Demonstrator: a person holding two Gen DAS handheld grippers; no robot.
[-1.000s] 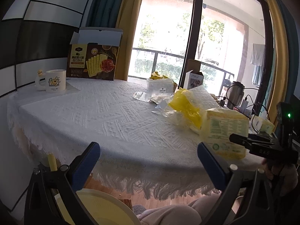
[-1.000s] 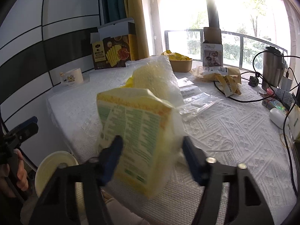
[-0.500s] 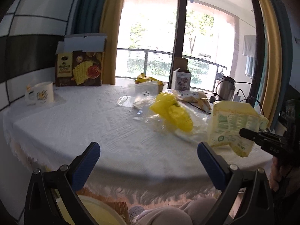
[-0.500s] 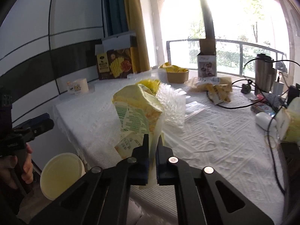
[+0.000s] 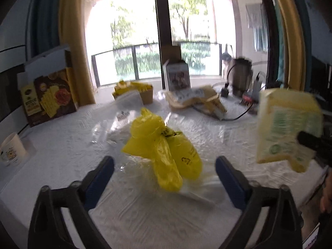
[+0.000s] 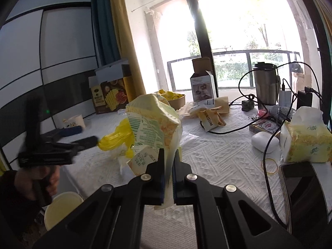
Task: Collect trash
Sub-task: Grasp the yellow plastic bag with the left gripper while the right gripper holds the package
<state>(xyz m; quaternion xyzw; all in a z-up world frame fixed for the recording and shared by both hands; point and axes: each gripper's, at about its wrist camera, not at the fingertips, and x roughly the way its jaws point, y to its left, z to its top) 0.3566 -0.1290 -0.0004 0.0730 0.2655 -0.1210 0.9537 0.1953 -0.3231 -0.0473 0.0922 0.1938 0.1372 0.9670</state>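
Yellow empty tissue wrapper (image 6: 153,124) was pinched flat in your right gripper (image 6: 168,161), held up above the near edge of the white tablecloth (image 6: 217,155). Your left gripper (image 5: 165,167) had its blue pads (image 5: 99,177) spread wide apart, hovering just over the yellow plastic bag (image 5: 164,145) lying on clear film mid-table.

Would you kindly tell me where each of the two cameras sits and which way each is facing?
Left wrist: behind the open left gripper, facing the window across the table, over the yellow plastic bag; its blue-padded fingers show.
Right wrist: behind the right gripper, shut on the yellow wrapper, facing the window; the left hand shows.
Shared: bag, wrapper, cracker box, mug.
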